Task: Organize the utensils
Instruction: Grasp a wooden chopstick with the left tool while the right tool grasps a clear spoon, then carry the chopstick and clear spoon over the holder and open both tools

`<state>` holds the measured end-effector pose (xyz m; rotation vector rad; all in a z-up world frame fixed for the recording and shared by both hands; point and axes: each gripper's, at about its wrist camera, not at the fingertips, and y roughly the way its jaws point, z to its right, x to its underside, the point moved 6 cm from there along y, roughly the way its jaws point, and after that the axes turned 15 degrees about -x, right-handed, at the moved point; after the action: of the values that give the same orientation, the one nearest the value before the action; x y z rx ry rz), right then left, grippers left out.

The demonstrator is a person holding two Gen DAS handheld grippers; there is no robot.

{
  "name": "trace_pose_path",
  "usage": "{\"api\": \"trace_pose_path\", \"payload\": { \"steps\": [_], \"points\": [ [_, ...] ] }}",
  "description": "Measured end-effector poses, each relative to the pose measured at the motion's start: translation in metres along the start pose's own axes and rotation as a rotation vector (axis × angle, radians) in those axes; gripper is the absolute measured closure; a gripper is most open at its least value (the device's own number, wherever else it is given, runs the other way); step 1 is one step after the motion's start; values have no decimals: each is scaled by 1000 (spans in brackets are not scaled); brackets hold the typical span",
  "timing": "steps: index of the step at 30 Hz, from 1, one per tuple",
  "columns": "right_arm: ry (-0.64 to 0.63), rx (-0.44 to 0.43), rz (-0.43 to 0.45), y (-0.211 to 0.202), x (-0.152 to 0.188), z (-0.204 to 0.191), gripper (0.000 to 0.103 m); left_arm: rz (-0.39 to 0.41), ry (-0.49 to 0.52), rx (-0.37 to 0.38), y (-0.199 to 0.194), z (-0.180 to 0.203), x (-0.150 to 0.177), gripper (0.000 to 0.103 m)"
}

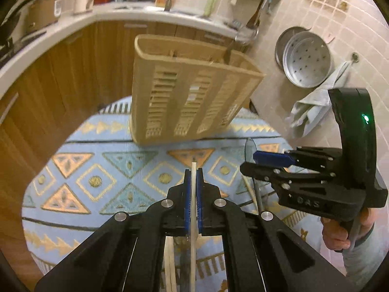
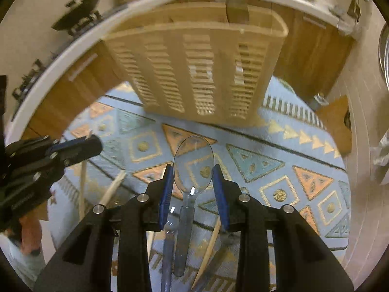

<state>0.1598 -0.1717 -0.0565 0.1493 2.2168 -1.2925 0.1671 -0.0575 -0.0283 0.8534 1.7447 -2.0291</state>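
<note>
While the left gripper (image 1: 193, 189) clenches a thin pale wooden chopstick (image 1: 193, 219) at lower centre, the right gripper (image 2: 193, 189) straddles, unclosed, a light, slippery, brittle-looking clear plastic spoon (image 2: 192, 165), best pinched at its neck.

At twelve o'clock from us the utensil basket (image 1: 192, 90) stands on the tablecloth (image 1: 97, 160), before the counter (image 1: 73, 24). Our spoon (image 2: 193, 168) lies nearer us, chopsticks (image 2: 111, 187) at nine o'clock of it, a steamer pan (image 1: 307, 62) at two o'clock.
</note>
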Motion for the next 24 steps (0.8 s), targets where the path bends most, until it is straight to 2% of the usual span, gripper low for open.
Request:
{"api": "trace_pose_path", "payload": {
  "steps": [5, 8, 11, 14, 18, 21, 24],
  "points": [
    [-67, -51, 95, -45, -5, -14, 73, 100, -24, 25, -32, -2, -13, 101],
    [-69, -65, 110, -63, -10, -18, 73, 170, -26, 30, -55, 1, -24, 101],
    [-94, -79, 180, -85, -21, -31, 73, 225, -39, 43, -73, 3, -34, 101],
    [-108, -77, 257, -103, -37, -34, 73, 315, -33, 15, -90, 5, -54, 101],
    [-124, -35, 364, -125, -60, -39, 73, 400, -42, 18, -107, 8, -86, 101],
    [-137, 30, 458, -142, -82, -42, 73, 458, -64, 10, -112, 8, -108, 101],
    [-140, 92, 549, -156, -105, -40, 73, 554, -103, 1, -123, 6, -139, 101]
  ]
}}
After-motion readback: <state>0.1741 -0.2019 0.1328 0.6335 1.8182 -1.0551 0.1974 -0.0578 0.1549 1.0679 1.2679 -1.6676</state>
